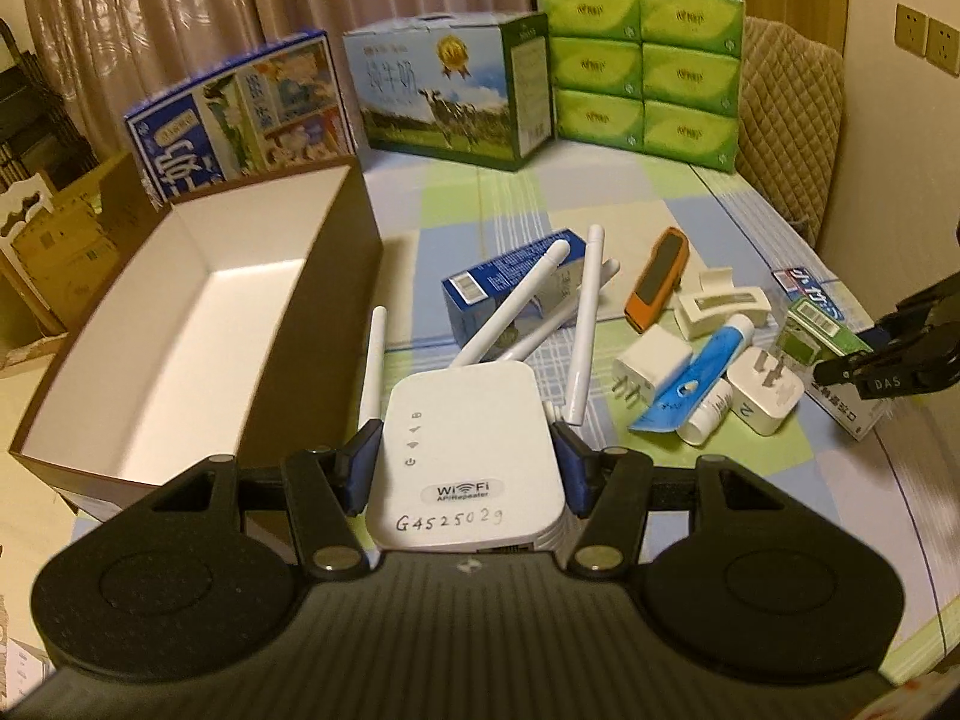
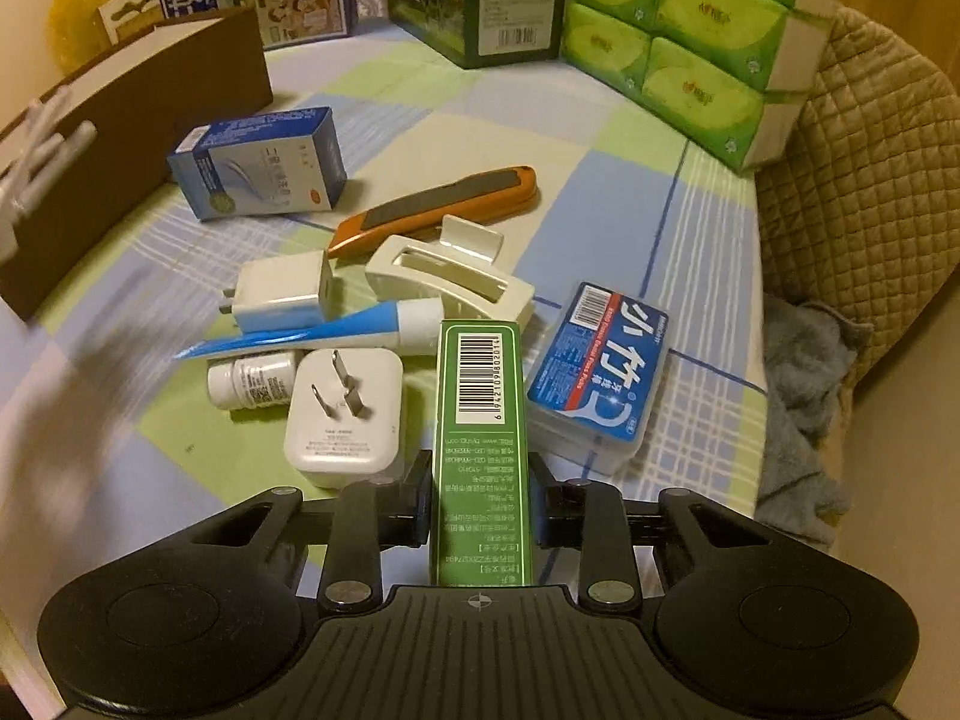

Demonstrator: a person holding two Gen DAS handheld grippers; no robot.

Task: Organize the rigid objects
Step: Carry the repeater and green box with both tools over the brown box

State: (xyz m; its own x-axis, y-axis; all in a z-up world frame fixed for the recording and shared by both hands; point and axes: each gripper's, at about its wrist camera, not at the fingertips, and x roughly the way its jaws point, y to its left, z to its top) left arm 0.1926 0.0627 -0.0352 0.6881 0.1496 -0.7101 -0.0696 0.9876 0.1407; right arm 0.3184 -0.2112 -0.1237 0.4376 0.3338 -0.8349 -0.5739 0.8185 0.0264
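My left gripper [image 1: 465, 468] is shut on a white WiFi repeater [image 1: 465, 450] with several antennas, held beside the open brown box [image 1: 180, 324] with a white inside. My right gripper [image 2: 480, 504] is shut on a long green box [image 2: 483, 438] with a barcode; it also shows in the left wrist view [image 1: 852, 375]. On the checked cloth lie a blue carton [image 2: 264, 165], an orange utility knife [image 2: 438, 207], a white clip [image 2: 456, 279], two white plug adapters [image 2: 342, 414], a blue tube [image 2: 324, 330], a small white bottle [image 2: 249, 381] and a blue floss pick case [image 2: 600, 372].
At the back stand a blue carton [image 1: 240, 114], a milk carton [image 1: 456, 84] and a green tissue pack [image 1: 642, 54]. A quilted chair back [image 2: 864, 180] and a grey cloth [image 2: 804, 408] are at the right. Cardboard boxes [image 1: 60, 240] sit left of the table.
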